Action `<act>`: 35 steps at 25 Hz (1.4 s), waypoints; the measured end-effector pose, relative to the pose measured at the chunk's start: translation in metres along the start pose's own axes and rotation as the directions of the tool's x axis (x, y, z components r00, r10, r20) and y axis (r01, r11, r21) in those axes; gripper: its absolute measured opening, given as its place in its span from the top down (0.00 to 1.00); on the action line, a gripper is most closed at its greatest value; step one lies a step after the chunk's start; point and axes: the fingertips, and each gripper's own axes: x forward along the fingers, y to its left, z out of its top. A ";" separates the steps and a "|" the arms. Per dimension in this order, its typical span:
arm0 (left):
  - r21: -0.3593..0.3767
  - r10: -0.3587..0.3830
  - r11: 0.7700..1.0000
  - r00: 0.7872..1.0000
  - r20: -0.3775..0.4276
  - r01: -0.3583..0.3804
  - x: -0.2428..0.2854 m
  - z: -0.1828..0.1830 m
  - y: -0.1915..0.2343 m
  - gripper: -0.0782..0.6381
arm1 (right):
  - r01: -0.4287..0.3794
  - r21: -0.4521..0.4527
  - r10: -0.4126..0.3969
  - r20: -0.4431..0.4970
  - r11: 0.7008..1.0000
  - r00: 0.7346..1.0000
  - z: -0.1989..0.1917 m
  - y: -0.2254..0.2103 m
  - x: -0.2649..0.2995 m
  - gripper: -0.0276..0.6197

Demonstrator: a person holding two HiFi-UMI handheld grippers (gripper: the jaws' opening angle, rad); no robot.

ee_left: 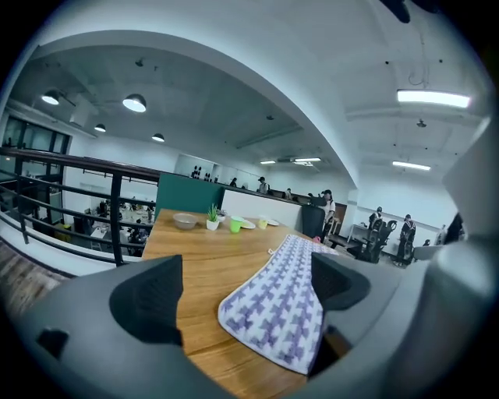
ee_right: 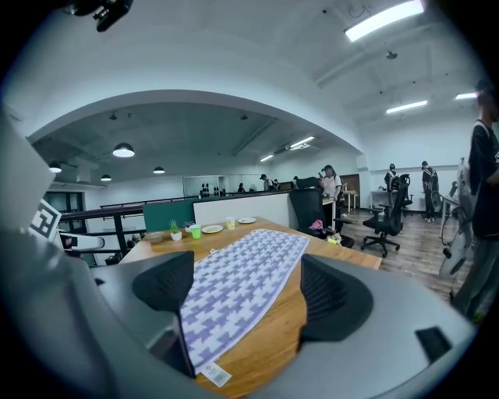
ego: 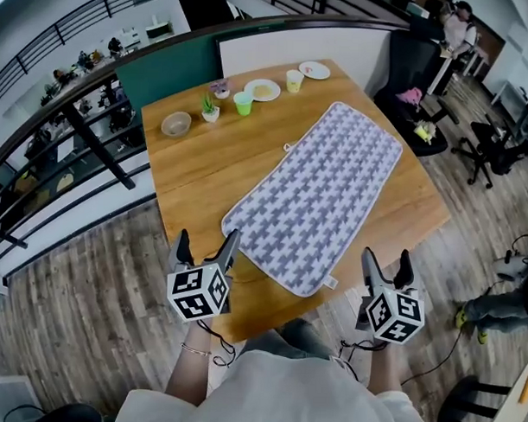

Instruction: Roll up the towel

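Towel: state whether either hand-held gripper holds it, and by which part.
Nothing held: the left hand-held gripper and right hand-held gripper stand open, neither closed on the towel.

Bright, even ceiling-lamp light; soft shadows; strong fisheye warp, dark vignette in gripper views

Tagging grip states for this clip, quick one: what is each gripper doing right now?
Left gripper: open, holding nothing; the towel lies flat on the table ahead of it.
Right gripper: open, holding nothing.
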 end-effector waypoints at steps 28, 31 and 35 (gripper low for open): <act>0.292 -0.374 0.368 0.429 -0.823 0.882 0.054 -0.121 -0.020 0.35 | -0.719 -0.094 0.577 -0.528 0.689 0.623 -0.162 0.119 -0.001 0.56; 0.314 -0.310 0.250 0.383 -0.870 0.916 0.063 -0.129 -0.012 0.42 | -0.756 -0.078 0.591 -0.573 0.650 0.567 -0.179 0.128 -0.007 0.61; 0.270 -0.231 0.166 0.303 -0.924 0.948 0.073 -0.147 -0.001 0.43 | -0.793 -0.085 0.590 -0.622 0.603 0.515 -0.196 0.137 -0.006 0.63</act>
